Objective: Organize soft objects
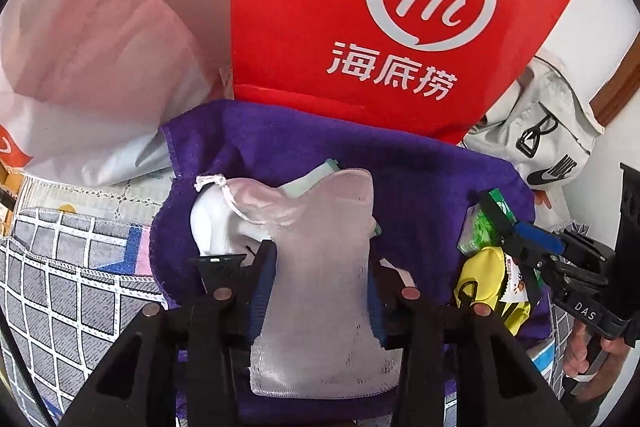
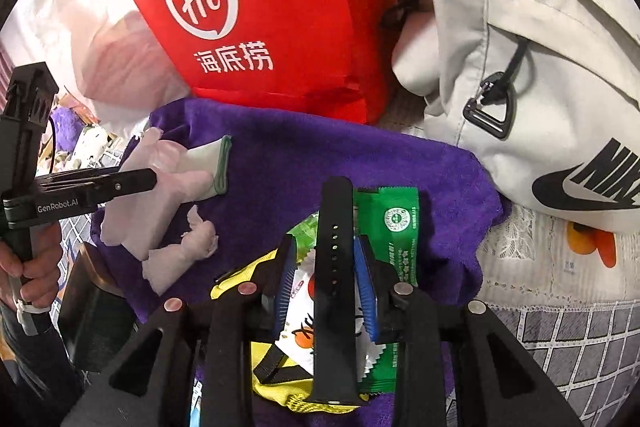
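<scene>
A purple towel (image 1: 420, 171) (image 2: 280, 163) lies spread on the patterned bed cover. My left gripper (image 1: 322, 263) is shut on a sheer pink drawstring pouch (image 1: 324, 279), held over the towel; it also shows in the right wrist view (image 2: 136, 223). A white folded cloth with green edge (image 2: 208, 157) lies under the pouch. My right gripper (image 2: 334, 251) is shut on a black watch strap (image 2: 334, 287), above a green snack packet (image 2: 394, 227), a white snack packet (image 2: 300, 331) and a yellow pouch (image 2: 276, 383). The right gripper also shows in the left wrist view (image 1: 516, 227).
A red Haidilao bag (image 1: 360, 7) (image 2: 260, 7) stands behind the towel. A white Nike bag (image 2: 520, 67) (image 1: 548, 135) lies at the right. A translucent white plastic bag (image 1: 88, 59) sits at the left. Another black strap piece (image 1: 218, 267) lies by my left fingers.
</scene>
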{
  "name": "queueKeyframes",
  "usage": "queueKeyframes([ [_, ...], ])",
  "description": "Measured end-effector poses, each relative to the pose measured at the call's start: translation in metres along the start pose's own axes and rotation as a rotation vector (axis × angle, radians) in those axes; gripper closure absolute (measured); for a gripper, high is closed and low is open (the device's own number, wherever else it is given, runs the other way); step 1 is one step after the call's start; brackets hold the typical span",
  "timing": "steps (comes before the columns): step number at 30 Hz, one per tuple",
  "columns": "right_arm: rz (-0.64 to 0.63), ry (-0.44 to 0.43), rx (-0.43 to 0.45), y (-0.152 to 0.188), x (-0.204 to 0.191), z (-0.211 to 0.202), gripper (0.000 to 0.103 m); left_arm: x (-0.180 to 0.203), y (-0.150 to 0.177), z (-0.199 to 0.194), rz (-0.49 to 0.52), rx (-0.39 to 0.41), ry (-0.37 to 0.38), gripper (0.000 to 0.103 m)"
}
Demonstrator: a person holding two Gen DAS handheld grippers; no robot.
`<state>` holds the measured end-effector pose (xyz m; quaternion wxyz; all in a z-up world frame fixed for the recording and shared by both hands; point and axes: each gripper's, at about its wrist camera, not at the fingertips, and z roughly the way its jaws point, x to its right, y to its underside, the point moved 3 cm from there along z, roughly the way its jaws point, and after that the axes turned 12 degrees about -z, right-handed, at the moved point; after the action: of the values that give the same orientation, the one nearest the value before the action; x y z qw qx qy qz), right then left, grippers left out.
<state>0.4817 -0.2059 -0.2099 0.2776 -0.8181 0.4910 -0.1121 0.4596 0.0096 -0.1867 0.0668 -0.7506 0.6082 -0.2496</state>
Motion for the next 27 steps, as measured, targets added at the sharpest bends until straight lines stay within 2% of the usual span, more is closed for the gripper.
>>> queueKeyframes([
  [6, -0.002, 0.004, 0.028, -0.006, -0.007, -0.003, 0.056, 0.006, 0.001, -0.003, 0.012, 0.003, 0.009, 0.056],
  [10, -0.013, 0.011, 0.035, -0.008, -0.012, -0.006, 0.056, 0.008, 0.001, -0.01, 0.026, 0.018, -0.003, 0.051],
  [12, -0.013, 0.015, 0.043, -0.01, -0.015, -0.007, 0.055, 0.01, 0.001, -0.014, 0.034, 0.033, -0.013, 0.046],
  [15, -0.009, 0.02, 0.052, -0.013, -0.018, -0.013, 0.046, 0.014, 0.002, -0.021, 0.053, 0.053, -0.03, 0.04],
  [21, 0.001, 0.039, 0.089, -0.013, -0.019, -0.037, 0.028, 0.015, 0.005, -0.045, 0.079, 0.081, -0.061, 0.033],
  [27, 0.015, 0.052, 0.112, -0.005, -0.026, -0.066, 0.023, 0.021, 0.013, -0.077, 0.092, 0.103, -0.059, 0.028],
])
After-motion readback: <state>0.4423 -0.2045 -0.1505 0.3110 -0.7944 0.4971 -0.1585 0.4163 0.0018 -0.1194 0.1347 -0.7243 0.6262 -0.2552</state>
